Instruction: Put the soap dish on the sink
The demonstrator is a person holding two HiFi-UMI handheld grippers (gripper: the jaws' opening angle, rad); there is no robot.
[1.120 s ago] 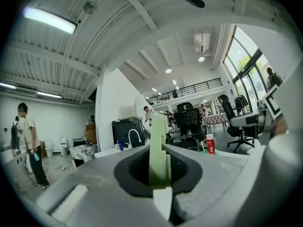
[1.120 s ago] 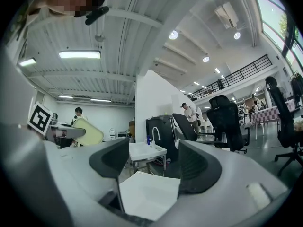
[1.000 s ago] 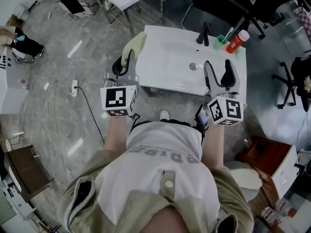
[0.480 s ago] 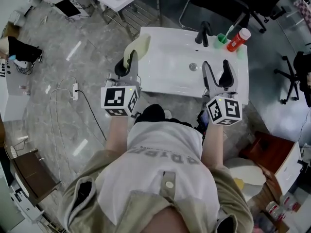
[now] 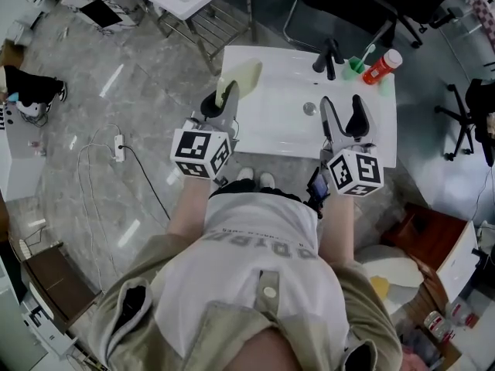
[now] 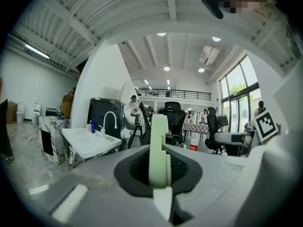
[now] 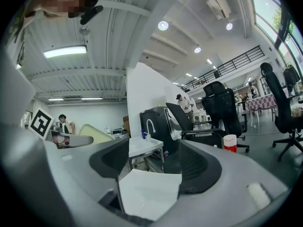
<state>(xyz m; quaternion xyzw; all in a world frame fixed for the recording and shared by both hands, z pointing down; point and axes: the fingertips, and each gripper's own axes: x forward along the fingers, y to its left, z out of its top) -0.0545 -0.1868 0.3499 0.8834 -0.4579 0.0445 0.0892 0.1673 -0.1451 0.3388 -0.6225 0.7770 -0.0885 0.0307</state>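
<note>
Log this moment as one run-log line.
left gripper: shut on soap dish | right gripper: open, empty | soap dish: over sink left edge, contact unclear

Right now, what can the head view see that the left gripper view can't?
Only the head view looks down into the white sink, so it shows the drain, the black faucet and the green cup.

Only the left gripper view looks out level, so it shows the ceiling lights and a balcony railing far off.

Both show the pale green soap dish clamped in the left hand-held gripper, and the red bottle.
</note>
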